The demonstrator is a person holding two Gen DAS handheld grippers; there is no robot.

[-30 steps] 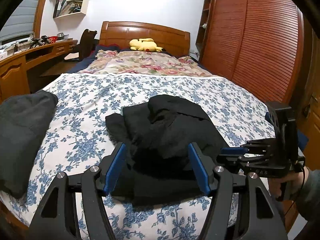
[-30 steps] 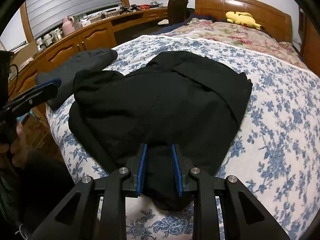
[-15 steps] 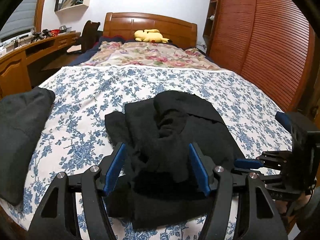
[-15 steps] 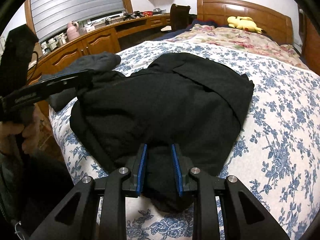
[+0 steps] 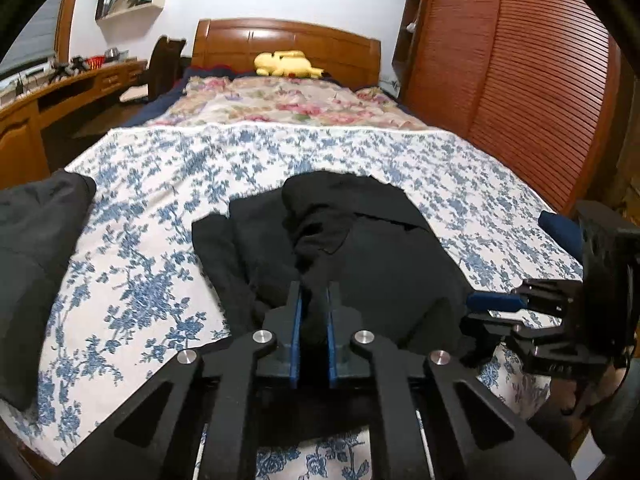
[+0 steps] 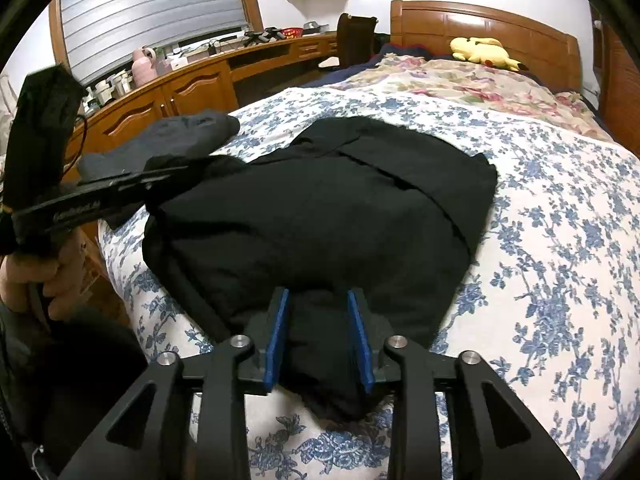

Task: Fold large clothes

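A large black garment (image 5: 360, 248) lies bunched on the blue-flowered bedspread (image 5: 152, 208); it also shows in the right wrist view (image 6: 320, 216). My left gripper (image 5: 313, 308) is shut on a fold at its near left edge. My right gripper (image 6: 320, 332) is closed on the garment's near right hem, blue pads a hand's width apart with cloth between. The right gripper shows at the right of the left wrist view (image 5: 496, 304). The left gripper shows at the left of the right wrist view (image 6: 168, 168).
A dark grey folded garment (image 5: 32, 248) lies at the bed's left edge, also in the right wrist view (image 6: 160, 140). A yellow plush toy (image 5: 284, 65) sits by the headboard. A wooden desk (image 6: 180, 84) runs along the left, and a slatted wardrobe (image 5: 520, 64) stands on the right.
My left gripper has gone from wide open around the cloth to shut on a fold. The right gripper keeps its hold on the hem.
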